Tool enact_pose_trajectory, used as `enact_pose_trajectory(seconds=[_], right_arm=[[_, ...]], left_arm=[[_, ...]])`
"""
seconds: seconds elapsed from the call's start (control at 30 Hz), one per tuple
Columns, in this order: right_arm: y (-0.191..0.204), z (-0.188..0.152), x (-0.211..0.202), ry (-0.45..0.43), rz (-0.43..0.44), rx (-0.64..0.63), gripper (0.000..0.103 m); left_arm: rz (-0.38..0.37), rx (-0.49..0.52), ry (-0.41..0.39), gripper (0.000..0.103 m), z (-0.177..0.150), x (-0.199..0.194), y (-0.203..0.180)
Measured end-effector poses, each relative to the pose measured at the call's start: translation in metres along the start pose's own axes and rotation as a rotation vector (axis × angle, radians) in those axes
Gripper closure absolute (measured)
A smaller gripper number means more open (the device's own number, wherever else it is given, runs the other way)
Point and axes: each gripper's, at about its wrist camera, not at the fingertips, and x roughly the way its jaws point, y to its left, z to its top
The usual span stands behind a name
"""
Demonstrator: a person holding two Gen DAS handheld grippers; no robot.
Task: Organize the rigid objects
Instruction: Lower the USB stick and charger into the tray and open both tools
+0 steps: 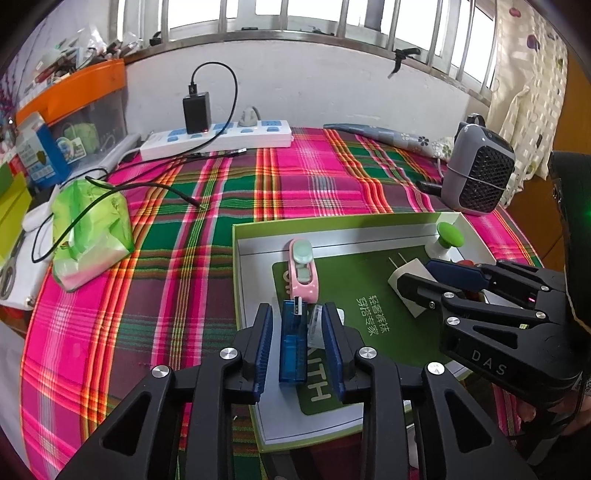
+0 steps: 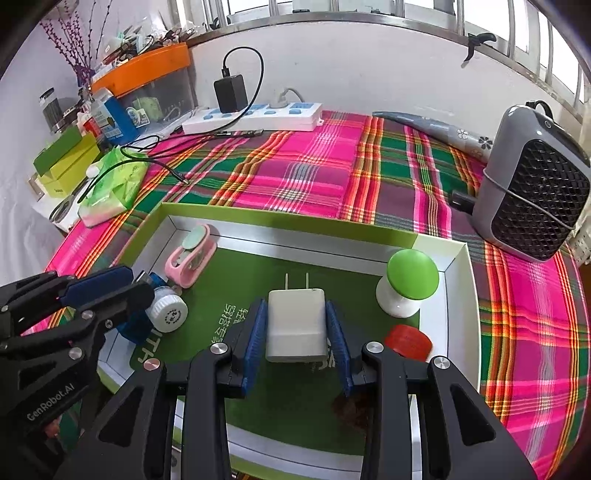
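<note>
From my right wrist view, the translucent blue plastic USB device (image 2: 133,325) sits mostly hidden behind the left gripper (image 2: 142,284), and my right gripper's black arm covers part of the flat red round piece (image 2: 408,341).

Daylight pours in through the barred window (image 1: 295,22) along the top of both frames, where the panes blow out to white. The plaid tablecloth (image 1: 295,177) is evenly lit and saturated, with only soft shadows. Fisheye distortion bends the edges, the corners vignette to black, and the centre stays sharp.
</note>
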Motion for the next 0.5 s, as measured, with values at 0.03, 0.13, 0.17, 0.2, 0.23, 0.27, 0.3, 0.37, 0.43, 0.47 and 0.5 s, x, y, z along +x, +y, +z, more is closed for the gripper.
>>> enact_pose_trajectory(seconds=[0.03,0.13,0.17,0.2,0.23,0.27,0.3,0.37,0.43,0.47,0.5], right_arm=[[0.0,0.0,-0.001,-0.001,-0.001,0.001,0.068],[0.0,-0.002,-0.003,-0.003,-0.002,0.003,0.068],[0.0,-0.002,-0.004,-0.005,-0.002,0.004,0.068],[0.0,-0.002,-0.005,-0.008,-0.003,0.006,0.068],[0.001,-0.003,-0.007,-0.01,-0.003,0.008,0.067],[0.001,-0.003,-0.008,-0.012,-0.002,0.008,0.067],[0.002,-0.004,-0.009,-0.014,-0.001,0.009,0.067],[0.002,-0.005,-0.013,-0.019,-0.002,0.012,0.067],[0.003,-0.007,-0.017,-0.024,0.0,0.013,0.067],[0.004,-0.008,-0.019,-0.028,0.0,0.015,0.067],[0.004,-0.009,-0.022,-0.032,0.002,0.016,0.067]], left_arm=[[0.0,0.0,0.0,0.077,0.0,-0.001,0.0],[-0.001,0.001,-0.006,0.076,-0.001,-0.004,-0.001],[-0.003,0.002,-0.01,0.076,-0.001,-0.006,-0.001],[-0.004,0.002,-0.012,0.076,-0.001,-0.007,-0.001],[-0.004,0.001,-0.014,0.076,-0.001,-0.009,-0.001],[-0.004,0.001,-0.016,0.076,-0.002,-0.01,-0.002],[-0.002,0.001,-0.017,0.076,-0.003,-0.012,-0.002],[-0.001,0.003,-0.021,0.076,-0.005,-0.016,-0.003],[-0.002,0.003,-0.026,0.076,-0.005,-0.019,-0.002],[-0.004,0.002,-0.029,0.076,-0.006,-0.022,-0.002],[-0.006,0.001,-0.031,0.076,-0.007,-0.024,-0.002]])
